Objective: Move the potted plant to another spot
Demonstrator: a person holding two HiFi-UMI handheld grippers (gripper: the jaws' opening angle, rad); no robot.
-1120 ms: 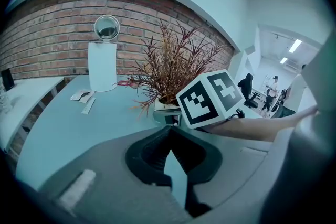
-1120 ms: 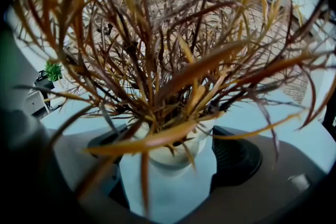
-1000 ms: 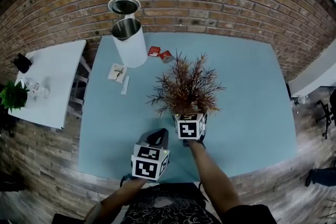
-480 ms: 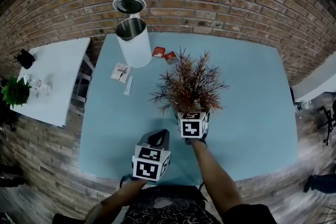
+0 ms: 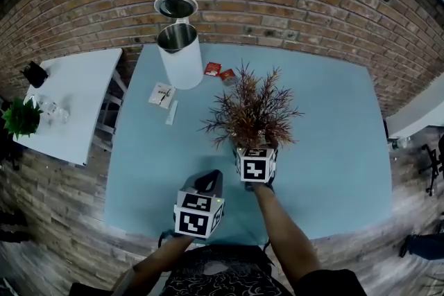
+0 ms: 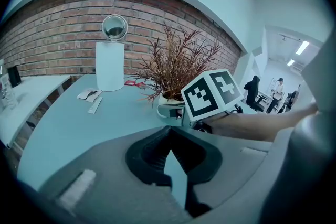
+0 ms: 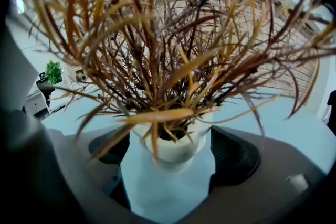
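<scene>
Brown potted plant (image 5: 253, 114) stands between right gripper (image 7: 170, 153) jaws, spread wide; left gripper (image 6: 168, 132) at its 7 o'clock, pinched together, empty.

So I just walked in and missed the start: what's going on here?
A person holds a gripper in each hand. The right gripper has its jaws on either side of the white pot of the potted plant, which seems to stand on the blue table. Whether the jaws press on the pot is unclear. The left gripper is shut and empty, nearer the person.
</scene>
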